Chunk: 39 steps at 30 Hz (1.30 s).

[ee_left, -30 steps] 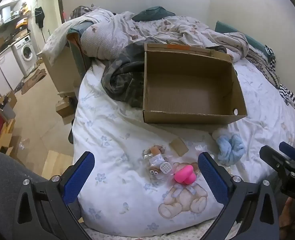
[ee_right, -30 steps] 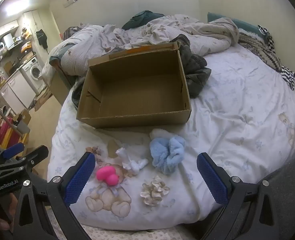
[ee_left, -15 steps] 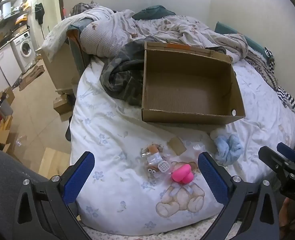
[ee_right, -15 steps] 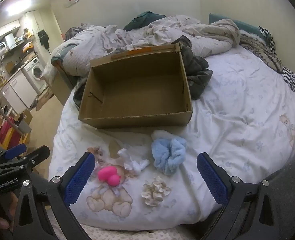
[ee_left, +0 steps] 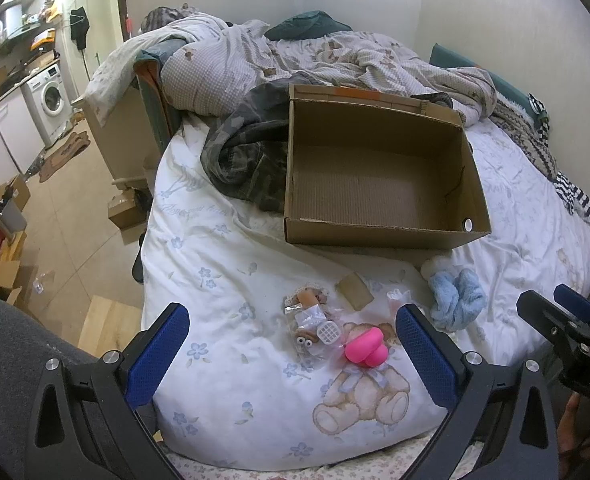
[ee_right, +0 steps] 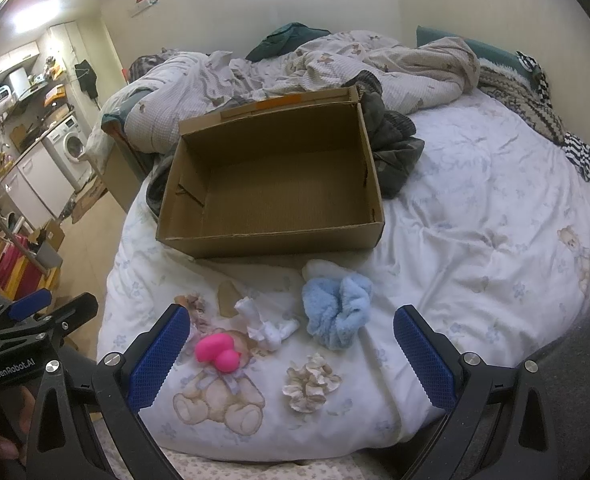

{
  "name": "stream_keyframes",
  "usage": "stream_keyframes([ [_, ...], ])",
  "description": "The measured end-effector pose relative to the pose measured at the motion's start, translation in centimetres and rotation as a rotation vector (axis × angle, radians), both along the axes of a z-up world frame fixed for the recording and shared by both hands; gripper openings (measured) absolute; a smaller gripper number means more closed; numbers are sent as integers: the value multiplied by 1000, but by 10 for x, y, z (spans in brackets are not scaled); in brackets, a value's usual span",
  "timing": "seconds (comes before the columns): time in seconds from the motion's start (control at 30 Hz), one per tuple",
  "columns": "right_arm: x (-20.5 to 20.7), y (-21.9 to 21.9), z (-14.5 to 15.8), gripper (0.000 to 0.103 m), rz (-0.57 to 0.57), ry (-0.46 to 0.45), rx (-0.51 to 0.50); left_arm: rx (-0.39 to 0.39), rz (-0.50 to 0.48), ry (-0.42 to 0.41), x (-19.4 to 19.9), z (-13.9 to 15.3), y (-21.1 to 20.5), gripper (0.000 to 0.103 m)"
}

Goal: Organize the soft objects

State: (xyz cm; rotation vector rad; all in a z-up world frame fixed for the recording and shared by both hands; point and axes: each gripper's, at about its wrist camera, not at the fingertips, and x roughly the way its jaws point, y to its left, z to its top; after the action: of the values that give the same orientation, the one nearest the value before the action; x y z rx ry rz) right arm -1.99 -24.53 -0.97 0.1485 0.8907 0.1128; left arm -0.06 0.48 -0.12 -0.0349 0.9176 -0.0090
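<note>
Soft objects: blue scrunchie (ee_right: 337, 310), pink toy (ee_right: 217, 354), white cloth (ee_right: 267, 326), beige scrunchie (ee_right: 311, 386), loose on bed (ee_right: 475, 248) before empty cardboard box (ee_right: 271, 184); both grippers' fingers (ee_right: 157, 360) wide, holding nothing; risk: pinching duvet with scrunchie.

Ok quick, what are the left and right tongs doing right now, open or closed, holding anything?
Left tongs: open, holding nothing, above the bed.
Right tongs: open, holding nothing, above the bed.
</note>
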Motion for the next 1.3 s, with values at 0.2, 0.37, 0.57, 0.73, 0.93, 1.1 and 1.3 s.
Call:
stream_keyframes([
  [0.2,0,-2,0,103,-1,-1,7,2,-15,3,-3,0,-2,103],
  [0.37,0,-1,0,103,1,-1,5,2,-14,3,-3,0,-3,103],
  [0.57,0,-1,0,103,2,0,9,3,-12,5,-3,1,-3,103],
  [0.73,1,2,-1,103,9,3,6,3,-13,6,-4,1,-4,103],
  [0.93,1,4,-2,103,12,3,6,3,-12,5,-4,1,-4,103],
  [1.1,1,3,-2,103,12,2,6,3,-11,5,-4,1,-4,103],
  [1.3,1,4,-2,103,11,3,6,3,-12,6,-4,1,-4,103],
])
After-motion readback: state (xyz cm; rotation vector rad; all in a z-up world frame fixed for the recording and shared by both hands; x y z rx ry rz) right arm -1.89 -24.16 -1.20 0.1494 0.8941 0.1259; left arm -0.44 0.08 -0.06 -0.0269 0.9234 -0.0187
